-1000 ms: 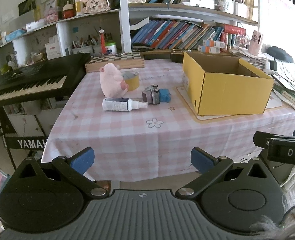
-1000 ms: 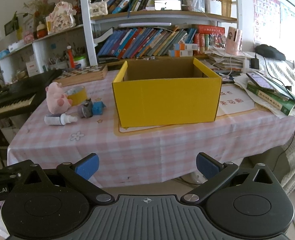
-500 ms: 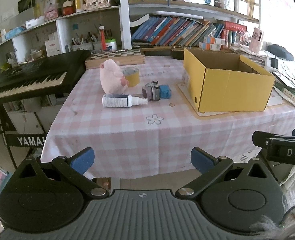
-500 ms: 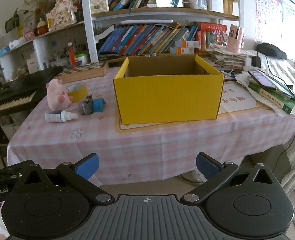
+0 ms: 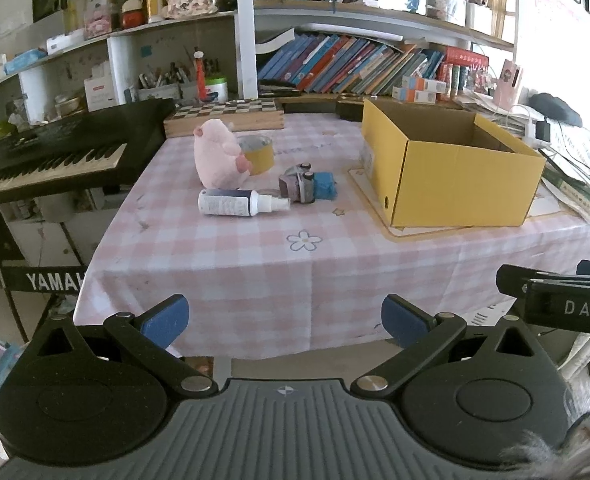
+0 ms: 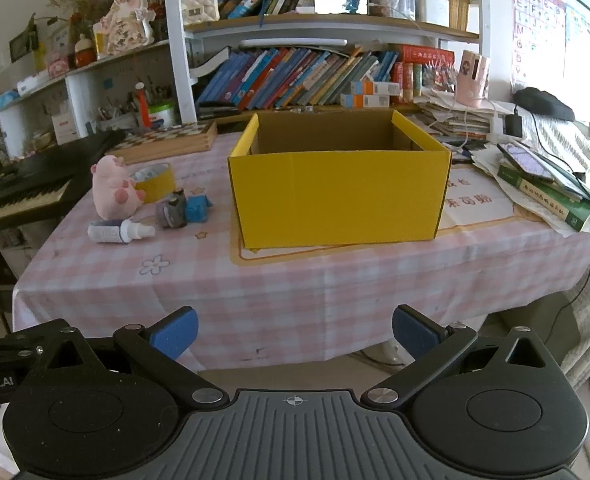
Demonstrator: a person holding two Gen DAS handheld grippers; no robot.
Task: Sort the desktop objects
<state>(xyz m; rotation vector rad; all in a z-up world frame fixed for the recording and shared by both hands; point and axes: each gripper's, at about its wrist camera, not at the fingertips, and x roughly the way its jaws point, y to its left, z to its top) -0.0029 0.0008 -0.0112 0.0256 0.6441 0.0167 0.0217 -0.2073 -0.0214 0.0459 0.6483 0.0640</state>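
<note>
Both hand-held grippers have drawn a little closer to the counter over the last second: the objects sit slightly larger in each view, but nothing on the cloth has shifted. The left hand-held gripper is spread wide and empty at the bottom of the left wrist view; the right hand-held gripper is likewise spread and holds nothing.

The things to sort cluster in the centre-left of the left view: a pink plush pig upright, a yellow tape roll touching it behind, a white spray bottle lying on its side just in front, and a small grey toy touching a blue toy. The yellow cardboard box stands open to their right, well apart from them; its visible inner walls show nothing inside.

So sorting has probably not begun: this looks like the approach, with all 5 items untouched. The left gripper faces the cluster and seems the likelier one to pick first.
</note>
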